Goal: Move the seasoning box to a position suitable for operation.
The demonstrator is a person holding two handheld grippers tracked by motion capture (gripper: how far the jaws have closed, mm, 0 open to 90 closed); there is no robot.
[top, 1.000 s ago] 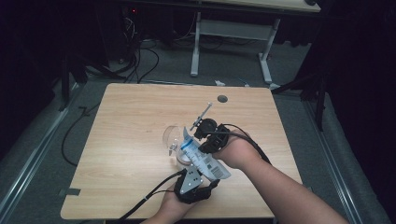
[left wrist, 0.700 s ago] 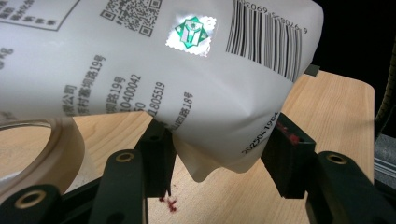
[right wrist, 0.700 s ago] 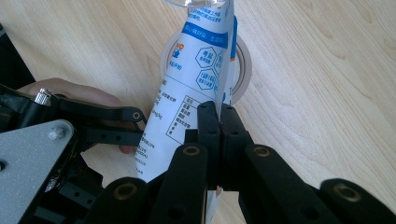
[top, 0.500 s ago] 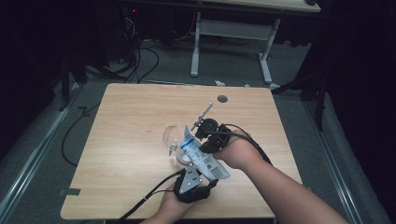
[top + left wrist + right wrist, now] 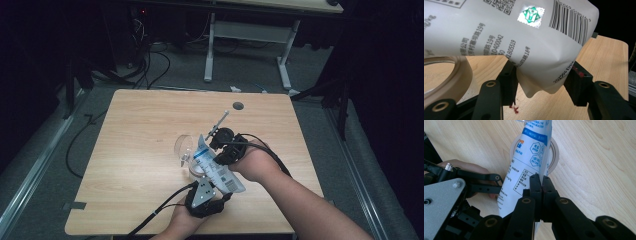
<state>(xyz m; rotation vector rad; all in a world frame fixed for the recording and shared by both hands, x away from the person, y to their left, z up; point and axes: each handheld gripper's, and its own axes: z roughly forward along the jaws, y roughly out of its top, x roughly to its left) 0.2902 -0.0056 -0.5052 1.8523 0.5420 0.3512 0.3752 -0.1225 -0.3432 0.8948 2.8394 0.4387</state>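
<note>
1. The white printed pouch hangs tilted over the table, its upper end leaning toward a clear glass cup that stands just beside it, near the middle of the table.
2. The left tongs are clamped on the pouch's lower corner: in the left gripper view both black jaws press into the film, one on each side, and the plastic dimples between them.
3. The right tongs are pressed together on a thin edge of the same pouch; in the right gripper view the two jaws meet with only the flat seam between them.
4. Handling, as a judgement: the pouch looks soft and floppy, a filled plastic bag that sags and creases wherever it is pinched. The film is smooth and likely slippery, so a grip on a bulging part could slide.
5. The best holds are the flat sealed seams and corners, where the film is doubled and gives the jaws something firm.
6. The contents will probably shift as the pouch tips, moving its weight toward the low end, so two holds well apart keep it steady.
7. The cup appears light and easy to knock over; the pouch should stay clear of its rim.
</note>
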